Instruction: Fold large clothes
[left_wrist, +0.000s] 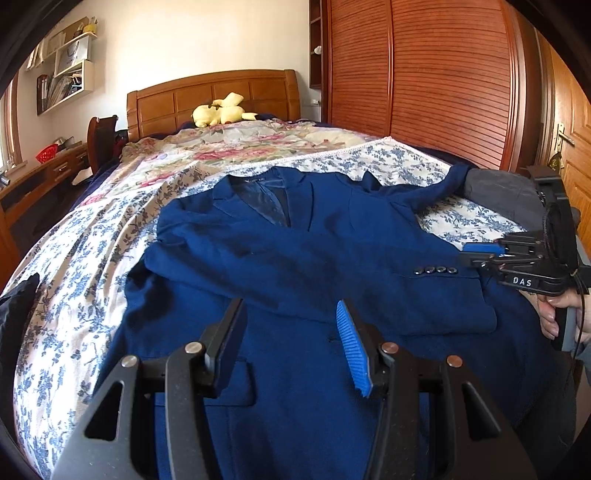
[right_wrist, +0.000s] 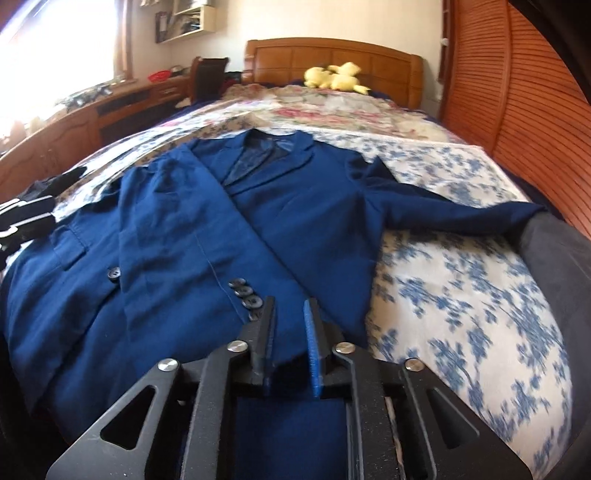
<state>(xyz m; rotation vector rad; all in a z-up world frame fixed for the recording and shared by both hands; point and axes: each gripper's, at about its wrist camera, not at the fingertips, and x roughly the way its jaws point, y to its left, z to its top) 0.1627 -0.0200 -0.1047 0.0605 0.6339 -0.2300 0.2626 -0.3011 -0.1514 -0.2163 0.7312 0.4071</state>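
Fingers (left_wrist: 236, 332) of the left gripper (left_wrist: 291, 332) are standing apart and empty over the blue jacket (left_wrist: 295, 258).
Right gripper (right_wrist: 290, 314) is showing a narrow empty gap beside the sleeve buttons (right_wrist: 245, 293); the jacket is lying face up on the floral bed (right_wrist: 461, 295), a yellow plush toy (right_wrist: 334, 79) sitting by the headboard (right_wrist: 332, 57).

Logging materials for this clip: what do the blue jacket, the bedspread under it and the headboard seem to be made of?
Blue jacket: matte woven cloth, perhaps wool or cotton blend; soft creases, shinier lining at the collar.
Bedspread: thin printed cotton by its look; blue floral pattern, wrinkles.
Headboard: varnished wood; orange-brown panels with a slight sheen.
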